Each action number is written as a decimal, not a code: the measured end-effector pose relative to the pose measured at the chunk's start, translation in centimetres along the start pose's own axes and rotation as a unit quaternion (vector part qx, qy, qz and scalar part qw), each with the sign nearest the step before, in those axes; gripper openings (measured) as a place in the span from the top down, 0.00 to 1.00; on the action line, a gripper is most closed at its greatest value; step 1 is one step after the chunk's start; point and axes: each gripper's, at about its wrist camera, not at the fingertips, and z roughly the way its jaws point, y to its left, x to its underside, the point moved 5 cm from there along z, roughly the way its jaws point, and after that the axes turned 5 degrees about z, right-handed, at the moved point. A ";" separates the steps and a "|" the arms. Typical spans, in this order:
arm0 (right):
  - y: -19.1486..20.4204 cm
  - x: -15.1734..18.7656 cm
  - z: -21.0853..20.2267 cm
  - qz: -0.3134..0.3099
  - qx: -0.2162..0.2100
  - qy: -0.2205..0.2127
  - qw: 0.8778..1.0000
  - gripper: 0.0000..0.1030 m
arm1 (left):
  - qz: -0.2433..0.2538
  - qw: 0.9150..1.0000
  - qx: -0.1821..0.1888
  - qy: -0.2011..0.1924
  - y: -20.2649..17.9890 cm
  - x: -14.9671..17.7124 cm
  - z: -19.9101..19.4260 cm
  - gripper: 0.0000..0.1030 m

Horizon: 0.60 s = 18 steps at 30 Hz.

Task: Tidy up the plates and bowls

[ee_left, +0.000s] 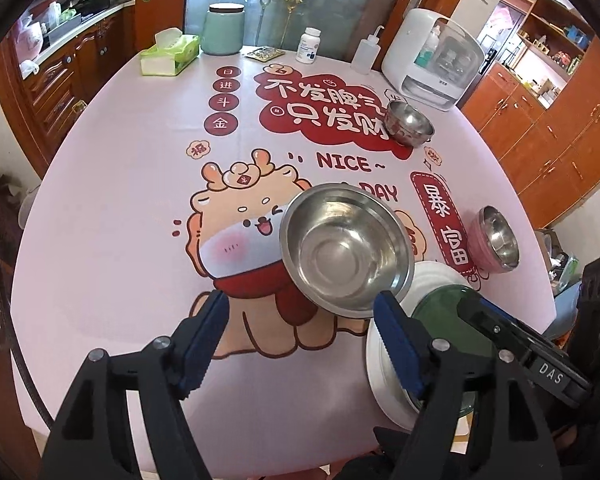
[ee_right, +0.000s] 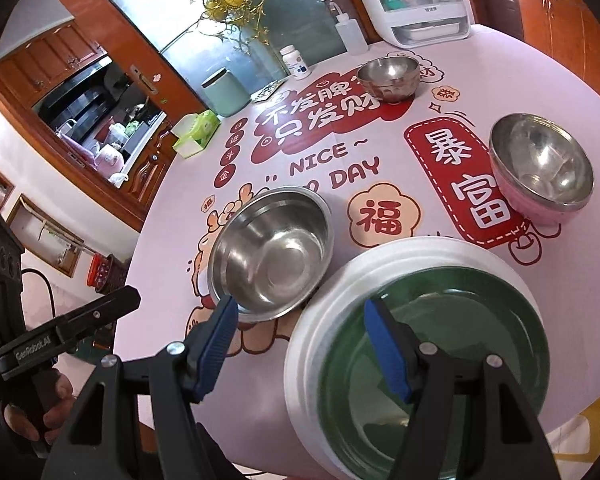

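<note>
Both tongs (ee_left: 300,344) (ee_right: 300,344) gape over cartoon-printed tablecloth (ee_left: 120,240).

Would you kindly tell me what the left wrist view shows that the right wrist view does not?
Only the left wrist view shows the shelving unit on its far right. Only the right wrist view shows the hand holding the left gripper, and the "福" badge uncovered. Both show the large steel bowl, pink bowl, small steel bowl and green plate.
</note>
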 end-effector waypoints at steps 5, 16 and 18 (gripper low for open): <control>0.2 -0.9 1.7 0.003 0.001 0.019 1.000 0.36 | -0.012 1.000 -0.006 0.000 0.7 -0.4 0.6 0.29; -0.3 -2.4 5.9 0.003 -0.002 0.078 0.997 0.36 | -0.047 0.998 -0.021 0.042 1.9 -1.5 4.2 0.28; -0.5 -2.5 6.4 0.004 -0.002 0.085 0.996 0.36 | -0.050 0.997 -0.017 0.053 1.8 -1.6 5.2 0.28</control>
